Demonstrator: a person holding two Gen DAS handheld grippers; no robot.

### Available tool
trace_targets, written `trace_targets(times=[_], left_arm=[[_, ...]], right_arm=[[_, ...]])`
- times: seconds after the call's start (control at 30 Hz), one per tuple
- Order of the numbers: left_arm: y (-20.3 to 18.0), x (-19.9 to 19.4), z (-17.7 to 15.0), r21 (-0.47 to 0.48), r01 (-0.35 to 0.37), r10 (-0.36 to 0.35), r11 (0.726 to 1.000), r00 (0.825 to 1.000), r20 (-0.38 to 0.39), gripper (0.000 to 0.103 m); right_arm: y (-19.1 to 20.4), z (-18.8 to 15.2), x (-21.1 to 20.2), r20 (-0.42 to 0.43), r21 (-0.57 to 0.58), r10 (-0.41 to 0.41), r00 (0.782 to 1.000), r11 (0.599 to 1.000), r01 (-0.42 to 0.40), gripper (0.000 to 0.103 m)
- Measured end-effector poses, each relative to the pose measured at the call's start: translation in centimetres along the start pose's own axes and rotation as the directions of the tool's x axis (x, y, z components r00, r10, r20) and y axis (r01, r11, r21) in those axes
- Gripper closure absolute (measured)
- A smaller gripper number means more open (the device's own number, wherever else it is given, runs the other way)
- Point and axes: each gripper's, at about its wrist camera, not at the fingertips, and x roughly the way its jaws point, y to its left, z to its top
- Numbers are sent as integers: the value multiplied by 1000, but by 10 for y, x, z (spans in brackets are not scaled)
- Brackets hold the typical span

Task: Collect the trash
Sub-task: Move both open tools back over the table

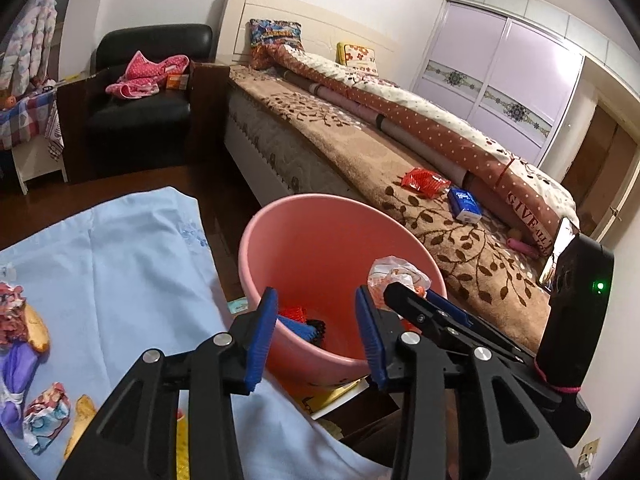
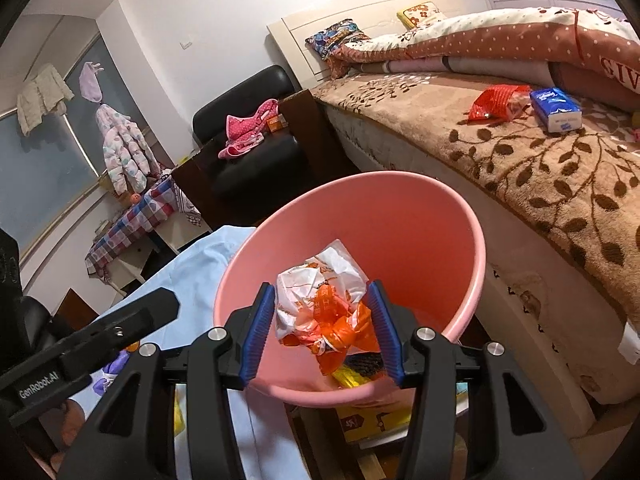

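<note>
The right gripper (image 2: 326, 326) clamped a crumpled white-and-orange plastic wrapper (image 2: 324, 304) between ribbed blue pads above the smooth round pink bucket (image 2: 452, 216). The left gripper (image 1: 316, 330) hung over the same bucket with its jaws apart and nothing between them. A shiny red wrapper (image 1: 425, 182) lay on the fuzzy leaf-patterned bedspread (image 1: 460, 240).

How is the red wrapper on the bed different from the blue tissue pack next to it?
The red wrapper is crumpled and shiny; the blue tissue pack is a neat, smooth block. The wrapper is all red, while the pack is blue with a white end. Both lie on the brown leaf-patterned blanket, not yet in the pink bin.
</note>
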Motion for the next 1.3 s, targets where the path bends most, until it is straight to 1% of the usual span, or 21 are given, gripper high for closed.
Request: trace_targets(times=[0.27, 0.43, 0.53, 0.6, 0.63, 0.67, 0.73, 0.77, 0.83, 0.97, 1.07, 1.2, 1.3], left_arm=[[5, -47, -10, 11, -24, 23, 1000, 997, 70, 60], [16, -80, -22, 9, -43, 42, 999, 994, 98, 58], [25, -98, -29, -10, -59, 60, 998, 992, 110, 58], [32, -109, -34, -25, -69, 71, 997, 990, 119, 58], [35, -115, -36, -31, -73, 77, 997, 989, 123, 58], [38, -121, -39, -37, -77, 82, 996, 989, 127, 58], [46, -134, -43, -48, -94, 100, 994, 985, 140, 51], [48, -138, -45, -51, -101, 107, 994, 984, 145, 50], [56, -148, -49, -60, -117, 125, 991, 980, 156, 50], [69, -157, -56, -81, -131, 141, 988, 979, 147, 50], [75, -163, -60, -95, -133, 146, 987, 979, 145, 50], [81, -172, -66, -112, -139, 156, 984, 975, 156, 50], [86, -180, -69, -120, -159, 178, 980, 970, 168, 49]], right_arm=[[6, -1, -20, 14, -14, -18, 1000, 1000, 18, 53], [17, 1, -36, 55, -45, -18, 998, 999, 21, 53], [27, 5, -36, 96, -102, -18, 995, 994, 27, 54], [34, 10, -26, 113, -152, -26, 993, 987, 44, 54], [36, 12, -21, 103, -157, -29, 994, 987, 45, 54], [36, 15, -13, 76, -149, -29, 997, 988, 40, 54], [33, 16, -4, 36, -123, -28, 999, 992, 32, 54], [33, 16, 0, 18, -116, -33, 999, 993, 35, 54], [33, 14, 1, 14, -119, -43, 999, 992, 44, 54], [35, 14, -2, 21, -131, -64, 998, 989, 66, 53], [37, 17, -2, 19, -140, -60, 998, 988, 62, 46], [34, 20, 7, -9, -149, -91, 996, 985, 89, 45], [39, 21, 0, 4, -142, -91, 996, 986, 90, 45]])
